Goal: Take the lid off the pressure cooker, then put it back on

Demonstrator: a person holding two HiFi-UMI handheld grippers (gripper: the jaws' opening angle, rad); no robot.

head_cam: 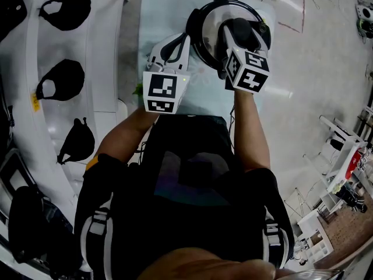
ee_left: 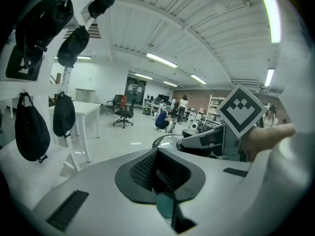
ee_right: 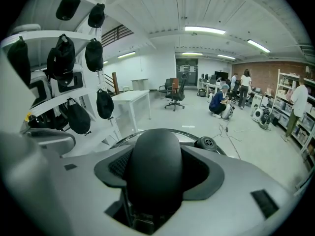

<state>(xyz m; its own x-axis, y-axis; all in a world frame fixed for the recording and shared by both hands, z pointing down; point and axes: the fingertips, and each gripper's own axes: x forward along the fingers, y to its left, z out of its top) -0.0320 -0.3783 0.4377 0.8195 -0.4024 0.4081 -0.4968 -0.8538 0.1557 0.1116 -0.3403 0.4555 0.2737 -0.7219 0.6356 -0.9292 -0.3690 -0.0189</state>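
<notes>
— Where's the lid?
— On the pressure cooker, upper centre of the head view, on the counter.
— And the fingers?
— The right gripper pinches the black lid handle. The left gripper has its fingers pressed together, empty, just left of the cooker.

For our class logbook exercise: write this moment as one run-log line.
right gripper: shut on round black lid handle | left gripper: shut, empty, beside the steel pressure cooker lid | lid: looks seated
</notes>
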